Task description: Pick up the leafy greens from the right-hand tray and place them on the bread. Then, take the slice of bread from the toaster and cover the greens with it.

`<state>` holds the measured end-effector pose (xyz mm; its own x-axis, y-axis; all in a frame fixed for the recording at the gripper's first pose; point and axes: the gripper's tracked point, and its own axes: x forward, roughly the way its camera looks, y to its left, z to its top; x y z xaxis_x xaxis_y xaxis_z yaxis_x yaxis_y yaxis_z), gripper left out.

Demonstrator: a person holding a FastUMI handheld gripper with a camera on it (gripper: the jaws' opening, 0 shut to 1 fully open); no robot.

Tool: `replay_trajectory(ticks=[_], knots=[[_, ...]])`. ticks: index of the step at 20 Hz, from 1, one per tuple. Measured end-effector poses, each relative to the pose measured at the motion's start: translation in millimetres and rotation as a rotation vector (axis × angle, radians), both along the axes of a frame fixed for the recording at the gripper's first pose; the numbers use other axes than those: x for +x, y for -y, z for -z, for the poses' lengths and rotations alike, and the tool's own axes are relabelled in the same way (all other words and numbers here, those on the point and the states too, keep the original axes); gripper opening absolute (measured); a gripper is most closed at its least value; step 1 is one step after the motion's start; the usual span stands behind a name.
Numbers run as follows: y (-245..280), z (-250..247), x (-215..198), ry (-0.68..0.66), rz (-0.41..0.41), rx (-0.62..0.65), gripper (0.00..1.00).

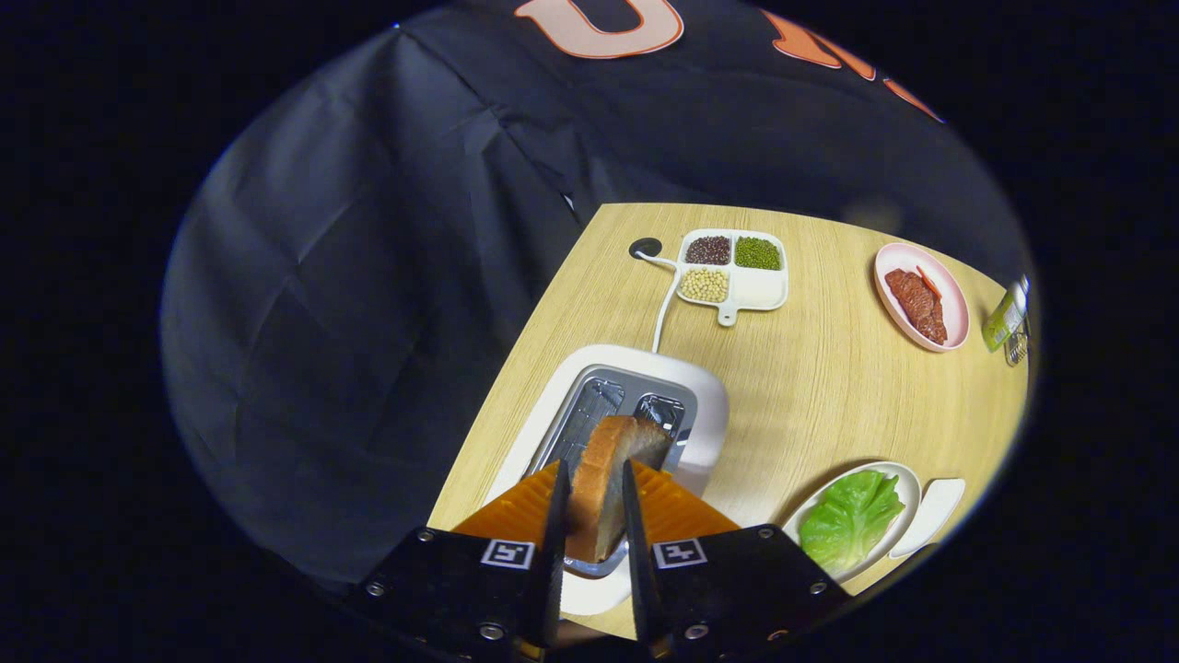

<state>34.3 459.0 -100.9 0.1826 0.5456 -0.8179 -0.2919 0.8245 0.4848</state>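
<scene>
The hand-held gripper (594, 502) is closed to a narrow gap around a slice of bread (608, 479), its two orange-backed fingers (516, 506) pressing on either face. The slice stands on edge, crust uppermost, over the near end of the white toaster (700, 405), whose two metal slots lie just beyond the fingers. Each black gripper block carries a small square black-and-white marker; no readable writing shows on them.

At about 3 o'clock from the toaster, a white plate (907, 483) holds the leafy greens (852, 520) on the pale wood surface (811, 387). Toward 12 o'clock sits a white four-part dish (764, 293) with dark, green and pale beans, the toaster's white cord (661, 318) running to a round hole beside it. At 2 o'clock, a pink plate (958, 313) carries meat slices (916, 304).
</scene>
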Motion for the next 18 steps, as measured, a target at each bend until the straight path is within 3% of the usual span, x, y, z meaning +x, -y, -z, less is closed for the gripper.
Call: replay_trajectory(ticks=[3,5,18], knots=[[8,-4,4,0.019,0.032,0.031,0.16],[12,-13,1,0.008,0.055,0.087,0.13],[88,-94,-17,0.154,0.114,0.343,0.13]])
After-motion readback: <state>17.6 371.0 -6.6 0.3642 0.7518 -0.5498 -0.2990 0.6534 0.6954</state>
